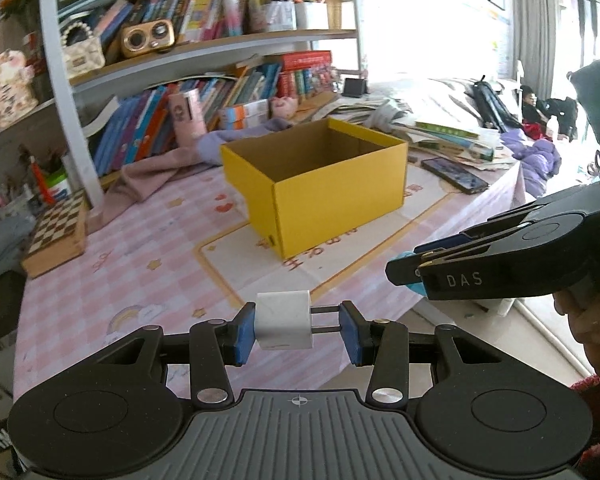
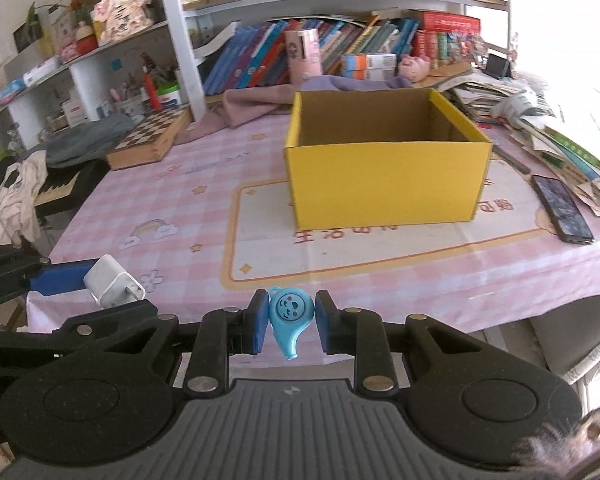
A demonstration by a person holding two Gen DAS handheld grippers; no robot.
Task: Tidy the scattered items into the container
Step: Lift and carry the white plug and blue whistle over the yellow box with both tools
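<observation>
Left wrist: left gripper (image 1: 298,326) clamps boxy white charger (image 1: 284,320); right gripper (image 2: 291,326) pinches glossy teardrop-shaped blue whistle (image 2: 290,316).

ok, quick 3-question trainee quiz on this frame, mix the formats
1. Multiple choice: what is the left gripper shut on? A) a phone B) a white charger plug C) a chess board
2. True or false: the blue whistle in the right gripper already lies inside the yellow box.
3. Fill in: the dark phone lies flat on the pink tablecloth, to the ____ of the box in the right wrist view.

Key: 1 B. 2 false, both grippers are short of the box, near the table's front edge. 3 right.
</observation>
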